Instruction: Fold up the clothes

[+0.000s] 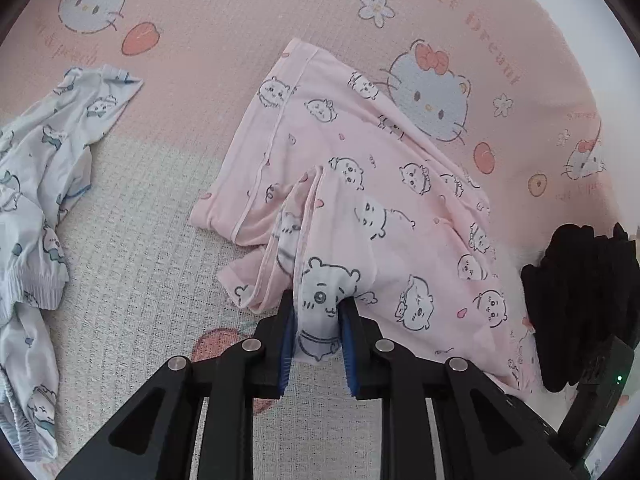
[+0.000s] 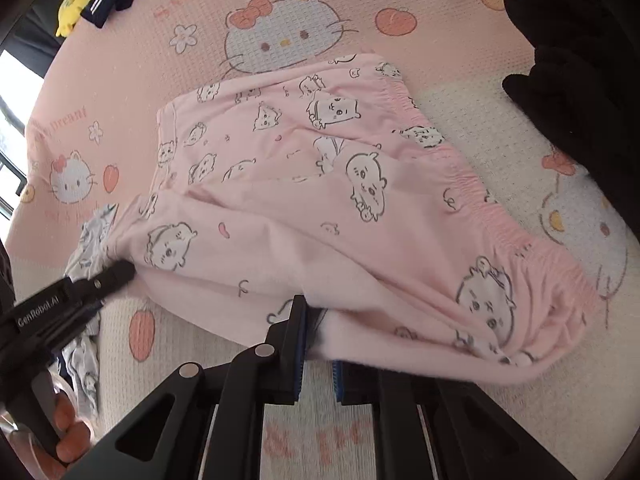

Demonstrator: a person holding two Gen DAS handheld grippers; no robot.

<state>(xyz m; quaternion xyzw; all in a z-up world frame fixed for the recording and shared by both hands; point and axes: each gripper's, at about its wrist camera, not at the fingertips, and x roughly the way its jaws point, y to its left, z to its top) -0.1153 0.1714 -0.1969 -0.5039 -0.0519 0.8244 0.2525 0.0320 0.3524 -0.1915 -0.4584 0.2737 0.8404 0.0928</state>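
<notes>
Both tools grip the pink shorts (image 1: 360, 184): left tool (image 1: 318, 320), right tool (image 2: 318, 344). White garment (image 1: 36, 200) lies nearby; black fabric (image 2: 580, 60) blocks one corner.

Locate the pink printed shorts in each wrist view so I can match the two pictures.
Left wrist: pink shorts centre to lower right, a fold pinched in the left gripper.
Right wrist: they fill the centre, their near edge in the right gripper.
Shared landmark: the cat-print pink sheet.
</notes>
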